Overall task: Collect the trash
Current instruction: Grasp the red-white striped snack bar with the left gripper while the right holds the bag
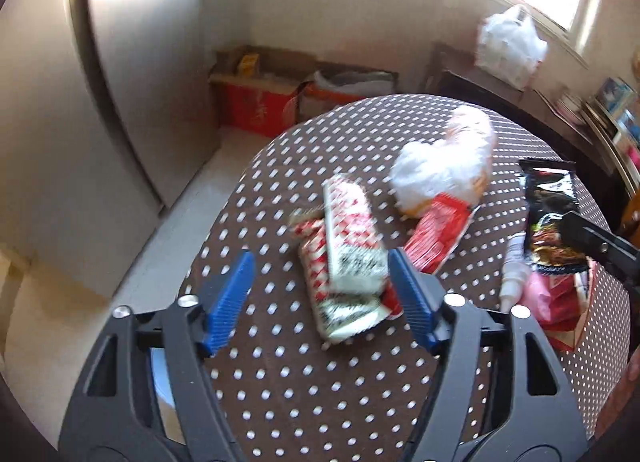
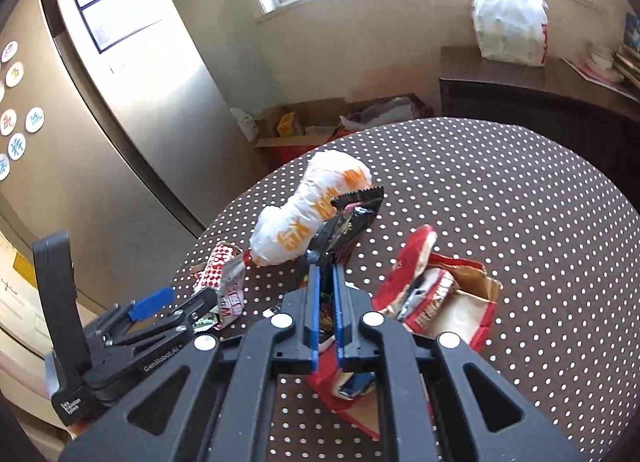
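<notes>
Gripping glossy black wrapper: ribbed blue right tongs.

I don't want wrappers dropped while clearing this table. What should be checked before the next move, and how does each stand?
1. Right gripper shut on the black snack packet: ok.
2. Packet lifted off the polka-dot table: ok.
3. Left gripper straddling the red-and-white wrappers: ok.
4. Left pads pressing on those wrappers: not ok, jaws open.
5. Paper bag mouth open for a drop: cannot tell.
</notes>
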`<state>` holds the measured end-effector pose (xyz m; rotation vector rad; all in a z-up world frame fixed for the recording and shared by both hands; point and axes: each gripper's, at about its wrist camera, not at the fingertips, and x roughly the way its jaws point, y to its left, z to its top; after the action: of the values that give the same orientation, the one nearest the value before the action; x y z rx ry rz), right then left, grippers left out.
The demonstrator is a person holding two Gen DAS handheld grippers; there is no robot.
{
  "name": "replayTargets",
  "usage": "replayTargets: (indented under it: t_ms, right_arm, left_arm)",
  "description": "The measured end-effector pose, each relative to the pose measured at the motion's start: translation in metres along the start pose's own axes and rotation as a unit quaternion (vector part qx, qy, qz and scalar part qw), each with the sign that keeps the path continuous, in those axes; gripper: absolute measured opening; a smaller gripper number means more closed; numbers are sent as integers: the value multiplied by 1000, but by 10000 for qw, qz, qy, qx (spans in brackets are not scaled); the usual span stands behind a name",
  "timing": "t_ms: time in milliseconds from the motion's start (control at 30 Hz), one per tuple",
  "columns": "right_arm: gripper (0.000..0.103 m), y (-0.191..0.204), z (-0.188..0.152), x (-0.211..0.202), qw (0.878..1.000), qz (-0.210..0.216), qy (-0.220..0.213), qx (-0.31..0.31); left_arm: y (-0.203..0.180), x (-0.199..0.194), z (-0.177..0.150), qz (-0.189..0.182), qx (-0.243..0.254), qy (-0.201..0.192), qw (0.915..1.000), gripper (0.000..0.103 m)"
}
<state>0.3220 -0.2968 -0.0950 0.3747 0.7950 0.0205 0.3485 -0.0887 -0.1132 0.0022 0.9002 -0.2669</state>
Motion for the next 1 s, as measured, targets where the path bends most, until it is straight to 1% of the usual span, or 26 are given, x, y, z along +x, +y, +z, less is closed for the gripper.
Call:
replayTargets:
  t_ms: [133,200,267,300,333,367,433,500,633,733,800,900,1000]
  right_arm:
    - [7,1,-4,0,9999,63,46,67]
    - [7,3,-4,0,9999,122,65,32]
    - [7,7,-5,0,9999,154,73,-13]
    - [7,9,-5,0,9998,175,81,-28]
    - [7,10,-6,0,9998,198,87,-38]
    - [7,10,-5,0,9997,205,84,-39]
    - [7,12,-6,-1,9997,210,64,-45]
    - [7,12,-6,-2,9997,219,50,-33]
    - [7,8,-7,-2,9998,172,77,42]
    - [7,7,-7,-2,9998,180,103,71]
    - [7,9,-7,-2,9997,201,101,29]
    - [7,12,-8,-2,9997,220,103,-27]
    - [7,11,-7,0,9998,183,116,-18]
  left_arm:
    - [11,-8,-13,72,-262,-26,9996,56]
    - [12,-5,-12,96,-233,-20,9997,56]
    - [10,-2,-9,247,-124,-5,9996,56]
    - [8,0,-7,262,-76,20,9996,60]
    - [6,2,-6,240,-42,38,9997,68]
    - [4,4,-6,219,-15,31,9998,71]
    - [-3,9,-4,345,124,57,9993,76]
    - [-8,13,-1,469,205,89,9986,76]
    - [2,5,-3,464,-33,164,9988,76]
    - [11,-5,-7,793,-38,61,9968,76]
    - [18,-6,-5,927,-112,66,9956,76]
    - [22,0,0,834,-212,110,9962,76]
    - [15,8,3,812,-56,158,9966,76]
